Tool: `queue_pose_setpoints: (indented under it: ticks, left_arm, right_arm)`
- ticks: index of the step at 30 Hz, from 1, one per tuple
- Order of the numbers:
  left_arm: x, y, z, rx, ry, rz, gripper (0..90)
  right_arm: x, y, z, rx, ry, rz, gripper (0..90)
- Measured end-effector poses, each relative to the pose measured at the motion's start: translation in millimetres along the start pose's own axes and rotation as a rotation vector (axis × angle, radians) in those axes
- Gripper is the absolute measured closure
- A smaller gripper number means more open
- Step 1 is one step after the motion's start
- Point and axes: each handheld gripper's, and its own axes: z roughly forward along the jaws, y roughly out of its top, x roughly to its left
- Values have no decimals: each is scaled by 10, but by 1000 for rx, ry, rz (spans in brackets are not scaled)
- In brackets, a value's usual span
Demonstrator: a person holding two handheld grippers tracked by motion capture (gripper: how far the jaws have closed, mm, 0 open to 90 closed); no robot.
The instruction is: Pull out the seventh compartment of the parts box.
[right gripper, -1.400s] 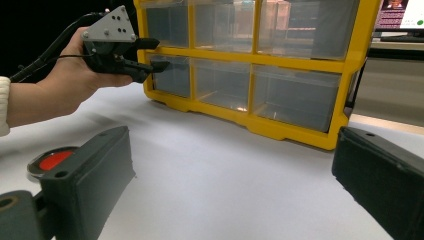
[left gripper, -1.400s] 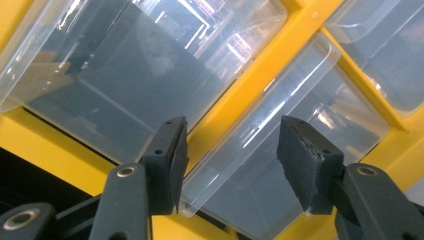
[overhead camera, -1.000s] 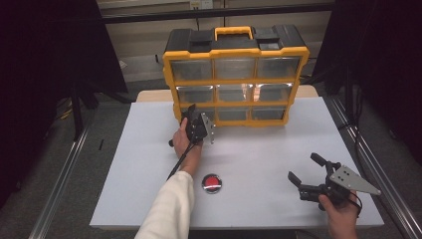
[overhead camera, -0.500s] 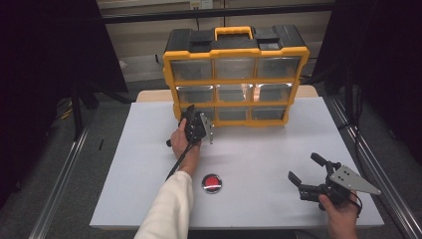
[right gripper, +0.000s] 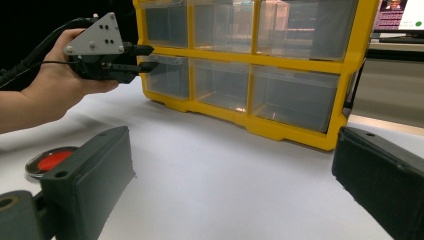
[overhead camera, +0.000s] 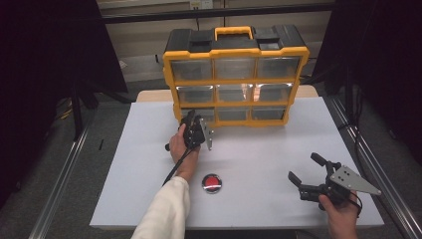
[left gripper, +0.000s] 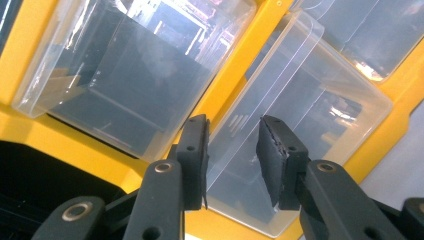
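A yellow organiser [overhead camera: 234, 52] with clear drawers stands at the back of the white table [overhead camera: 259, 149]. My left gripper [overhead camera: 191, 115] is held up against its bottom-left drawer [right gripper: 167, 75]. In the left gripper view the jaws [left gripper: 232, 145] straddle that clear drawer's front [left gripper: 310, 100]; they have just been closing and a narrow gap still shows. The left gripper [right gripper: 150, 57] also appears in the right gripper view, level with the drawer. My right gripper [overhead camera: 302, 167] rests near the table's front right, open wide [right gripper: 232, 150] with nothing between its jaws.
A small round disc with a red centre [overhead camera: 212, 182] lies on the table near the front, just beside the left forearm. Metal rails [overhead camera: 368, 164] run along both sides of the table. Bare tabletop stretches between the organiser and the right gripper.
The left gripper stays at the bottom-left drawer and has barely shifted. The right gripper has not moved.
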Motion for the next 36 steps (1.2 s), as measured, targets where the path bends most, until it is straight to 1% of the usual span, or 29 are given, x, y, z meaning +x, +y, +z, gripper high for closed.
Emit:
queue_pose_setpoints:
  ticks: [1,2,5,7,8,9,10,11,12,13,14,15,16,17,18,19,21,22,23,24,25,26,27,28,30,31,33,36]
  left_arm:
    - [6,2,-9,-10,6,11,652]
    - [-2,-2,-25,0,-1,6,652]
    - [3,-4,-47,-16,8,8,651]
    - [-10,-3,-64,-8,-2,-5,651]
    - [-10,-2,-68,-9,2,-4,650]
    - [-5,-2,-86,1,7,4,650]
    - [-7,-2,-85,-9,5,2,650]
    - [-7,-3,-97,-4,11,3,649]
    - [-15,-3,-100,-8,3,-1,649]
    - [-18,-5,-109,-12,5,-6,649]
    - [-15,-7,-121,-9,7,1,649]
    - [0,-7,-137,1,8,20,649]
    - [-17,-12,-136,-8,1,0,648]
    - [-12,-9,-135,-22,11,10,648]
    - [-21,-12,-142,-17,3,2,648]
    - [-24,-15,-149,-15,4,-2,649]
    - [-20,-14,-161,-17,13,7,648]
    - [-28,-15,-159,-30,18,1,648]
    - [-32,-16,-169,-22,10,3,648]
    - [-39,-18,-174,-22,12,-1,648]
    - [-31,-18,-183,-24,16,12,648]
    - [-35,-22,-189,-27,22,9,649]
    - [-35,-22,-190,-36,20,6,649]
    - [-32,-21,-201,-23,18,13,648]
    - [-38,-18,-200,-30,14,12,649]
    - [-35,-18,-207,-24,13,16,648]
    - [-40,-14,-215,-30,21,16,648]
    - [-44,-15,-228,-32,11,14,646]
  right_arm:
    - [0,1,1,-3,-1,2,24]
    - [1,1,1,-3,-1,1,24]
    - [7,2,1,-3,-5,6,24]
    - [4,1,4,-2,-1,2,24]
    - [4,1,3,-1,-3,2,24]
    - [4,1,2,-1,-5,4,24]
    - [5,1,4,-3,-4,4,24]
    - [4,2,0,-1,-4,2,24]
    - [4,2,0,-1,-4,2,24]
    - [6,2,2,-4,-4,6,24]
    - [5,1,1,-1,-4,3,24]
    - [6,1,2,-2,-6,6,24]
    - [7,2,2,-2,-6,5,24]
    - [4,1,-1,1,0,1,24]
    - [5,1,-1,0,0,2,24]
    - [6,2,-1,0,-1,3,24]
    - [7,2,0,-2,-3,7,24]
    - [7,2,0,-2,-4,6,24]
    - [5,1,-1,1,0,0,24]
    - [6,1,-1,1,0,1,24]
    - [6,1,-1,1,0,1,24]
    - [5,1,0,1,1,1,24]
    - [5,1,1,-1,2,3,24]
    - [5,1,1,-1,1,3,23]
    - [5,1,0,0,0,1,24]
    - [6,1,0,1,1,1,23]
    - [6,1,1,0,1,-1,23]
    - [5,1,1,-1,2,1,23]
